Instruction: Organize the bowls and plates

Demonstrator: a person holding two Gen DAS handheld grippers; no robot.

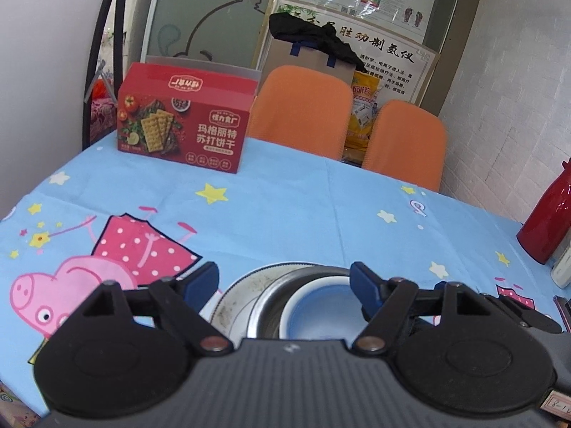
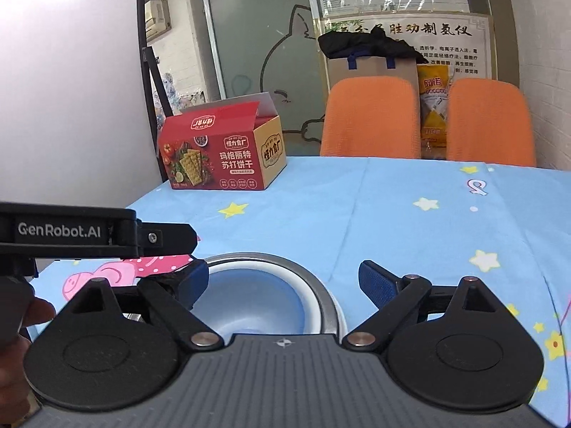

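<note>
A stack sits on the blue cartoon tablecloth: a white plate at the bottom, a steel bowl on it, and a blue-and-white bowl nested inside. My left gripper is open and empty, its fingers either side of the stack, just above it. In the right wrist view the blue bowl lies in the steel bowl. My right gripper is open and empty over the stack. The left gripper's body shows at the left edge.
A red cracker box stands open at the table's far left. Two orange chair backs line the far edge. A red bottle and a white object stand at the right edge.
</note>
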